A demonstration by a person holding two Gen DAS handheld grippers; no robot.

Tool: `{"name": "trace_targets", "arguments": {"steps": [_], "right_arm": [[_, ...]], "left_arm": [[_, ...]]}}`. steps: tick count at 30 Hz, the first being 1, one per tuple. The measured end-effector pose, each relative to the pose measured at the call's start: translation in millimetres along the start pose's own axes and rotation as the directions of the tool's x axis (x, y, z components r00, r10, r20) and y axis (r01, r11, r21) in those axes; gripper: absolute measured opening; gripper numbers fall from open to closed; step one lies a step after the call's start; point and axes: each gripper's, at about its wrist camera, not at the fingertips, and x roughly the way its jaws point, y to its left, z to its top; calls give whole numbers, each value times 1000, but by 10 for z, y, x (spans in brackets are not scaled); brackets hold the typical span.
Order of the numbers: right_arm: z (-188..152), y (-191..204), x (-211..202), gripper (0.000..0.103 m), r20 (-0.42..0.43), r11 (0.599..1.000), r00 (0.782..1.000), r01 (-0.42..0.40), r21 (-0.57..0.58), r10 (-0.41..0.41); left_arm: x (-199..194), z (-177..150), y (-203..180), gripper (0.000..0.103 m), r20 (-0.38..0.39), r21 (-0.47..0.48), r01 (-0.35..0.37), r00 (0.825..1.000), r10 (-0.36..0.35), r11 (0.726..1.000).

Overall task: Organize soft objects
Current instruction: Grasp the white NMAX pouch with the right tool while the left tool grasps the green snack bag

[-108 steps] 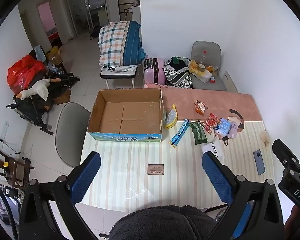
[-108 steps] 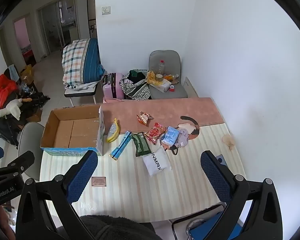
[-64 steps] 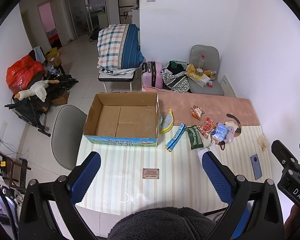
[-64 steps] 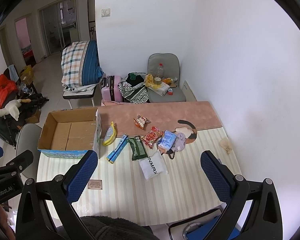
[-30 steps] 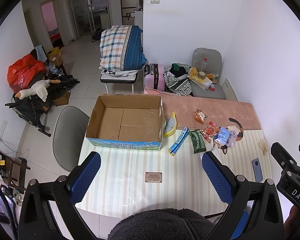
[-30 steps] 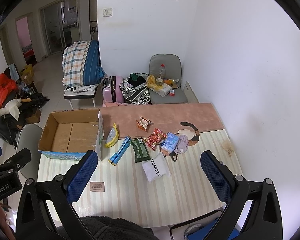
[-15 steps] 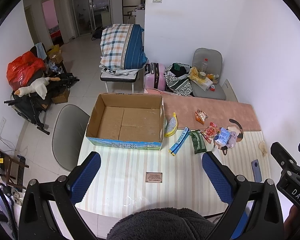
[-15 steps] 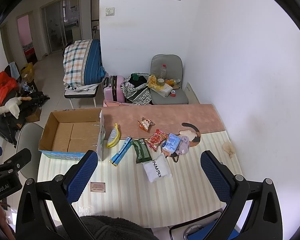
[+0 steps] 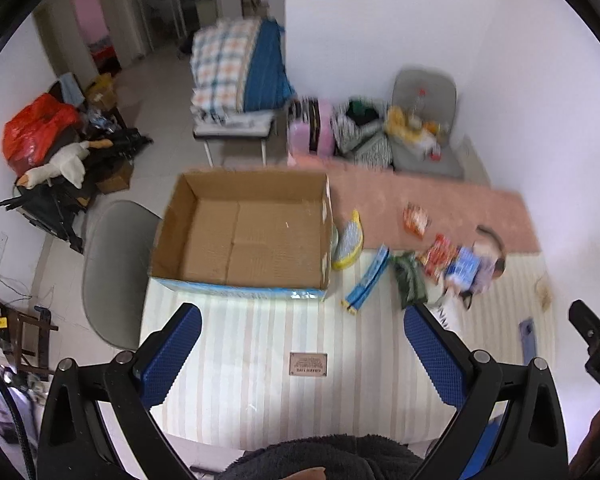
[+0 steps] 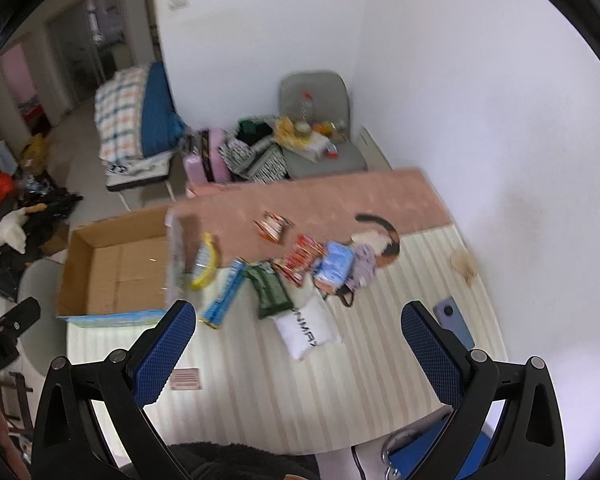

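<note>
An open, empty cardboard box [image 9: 244, 236] [image 10: 116, 268] stands at the table's left. To its right lie soft packets in a row: a yellow banana-shaped pouch [image 10: 205, 262], a long blue packet [image 10: 224, 294], a green packet [image 10: 271, 290], red snack packets [image 10: 300, 258], a blue tissue pack [image 10: 335, 262], a lilac item [image 10: 363, 266] and a white pouch [image 10: 307, 330]. My left gripper [image 9: 300, 354] is open and empty above the table's near edge. My right gripper [image 10: 298, 354] is open and empty above the white pouch's near side.
A striped cloth and a pink mat [image 10: 320, 200] cover the table. A phone [image 10: 452, 320] lies at the right edge, a small brown card [image 9: 308, 364] near the front. A grey chair [image 9: 116, 264] stands left of the table. A white wall is on the right.
Both grippers have dropped closer to the table. The right one swung right and forward toward the packets; both views are motion-blurred. Both stay open and empty.
</note>
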Motion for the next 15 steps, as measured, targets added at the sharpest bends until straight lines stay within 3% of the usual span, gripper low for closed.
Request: {"name": "trace_targets", "arguments": {"steps": [3,6,10,15], "right_arm": [[61,-187,620,103,-113,999,993,32,25,-29],[17,-382,1296,103,-235,992,972,16,121,13],[-225,-648,2437,103,-416,936,897,8,352,149],[-627,-856,3530,103,-510,797,816,108,594,270]], "left_arm": [[448,93,-208,103,-55,53,-15,998,18,998],[1033,208,-516,103,-147,144,-24,988,45,989],[1747,314,-885,103,-268,214,0,962,58,977],[2301,336,-1124,103,-356,246,-5,930,95,969]]}}
